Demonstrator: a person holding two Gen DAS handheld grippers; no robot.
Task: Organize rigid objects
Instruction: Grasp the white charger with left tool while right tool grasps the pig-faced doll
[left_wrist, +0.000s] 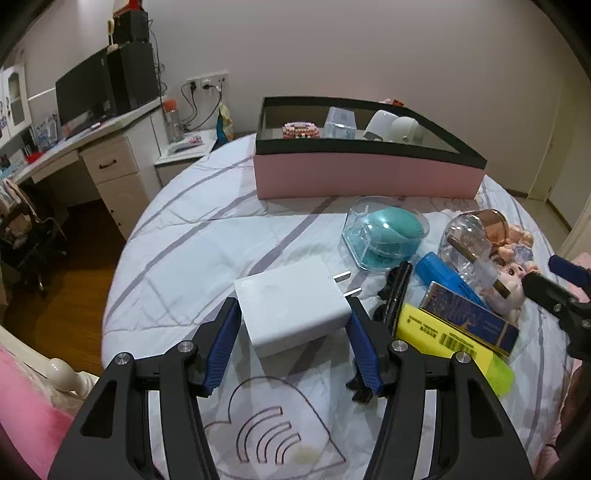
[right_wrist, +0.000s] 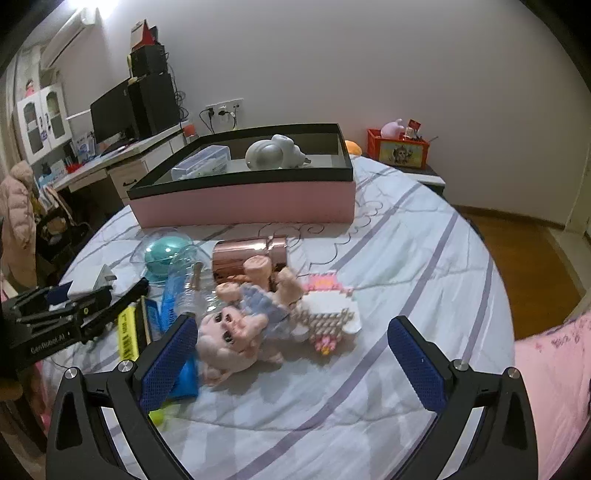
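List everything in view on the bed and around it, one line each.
charger plug: 1, white, between the left gripper's pads
storage box: 1, pink with black rim, far side of bed
sponge case: 1, clear with teal sponge, before the box
highlighter: 1, yellow, right of charger
doll: 1, pink, by the right gripper's left finger
brick model: 1, white and pink, right of doll
cup: 1, rose gold, lying behind doll
monitor: 1, black, on desk
left gripper: 1, black, blue pads, shut on charger
right gripper: 1, same, open

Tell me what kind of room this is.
Most likely a bedroom: the things lie on a quilted bed, with a desk carrying a monitor and a bedside table nearby.
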